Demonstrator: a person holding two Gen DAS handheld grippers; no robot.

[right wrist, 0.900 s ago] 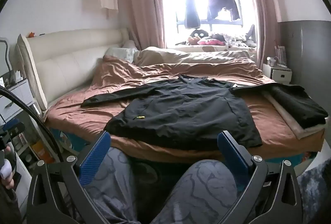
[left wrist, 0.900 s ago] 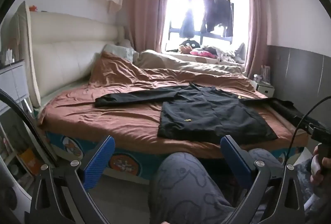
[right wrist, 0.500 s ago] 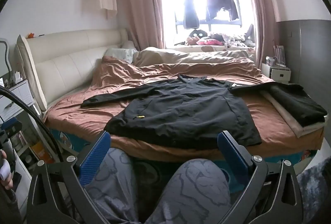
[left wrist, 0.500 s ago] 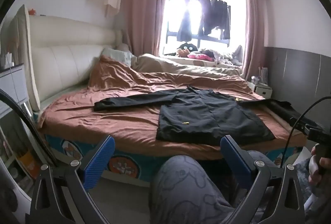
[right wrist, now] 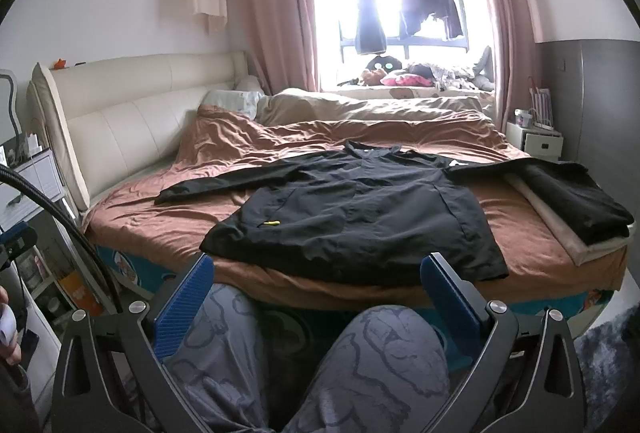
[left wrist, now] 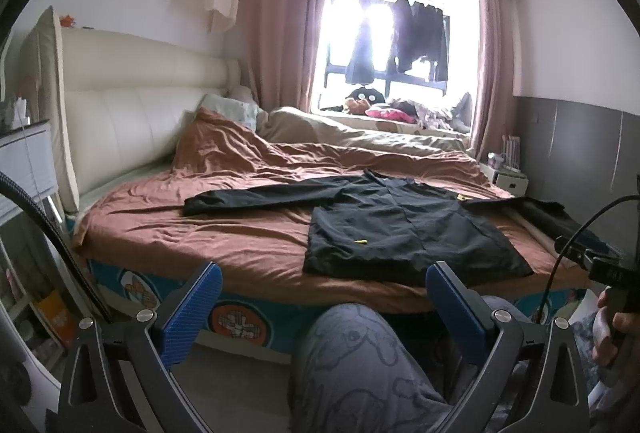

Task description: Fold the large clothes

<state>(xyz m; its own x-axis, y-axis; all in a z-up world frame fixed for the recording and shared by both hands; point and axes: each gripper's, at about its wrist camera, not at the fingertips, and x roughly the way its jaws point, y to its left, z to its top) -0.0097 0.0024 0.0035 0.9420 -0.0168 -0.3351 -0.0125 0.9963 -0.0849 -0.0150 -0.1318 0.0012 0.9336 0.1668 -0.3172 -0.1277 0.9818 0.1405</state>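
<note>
So the big black jacket (right wrist: 352, 217) is spread flat on the brown bedsheet (right wrist: 168, 229) near the foot edge, sleeves out to both sides, with no readable writing on it, just a small yellow tag (right wrist: 273, 222). Both the left gripper (left wrist: 322, 307) and right gripper (right wrist: 316, 299) hang wide open over the person's knees, short of the bed, holding nothing. Compared with a second ago, basically nothing has changed; the left view has just tipped slightly.

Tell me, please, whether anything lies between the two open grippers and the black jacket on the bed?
Only the person's knees sit below both grippers; above them, the black jacket lies spread with nothing on top.
</note>
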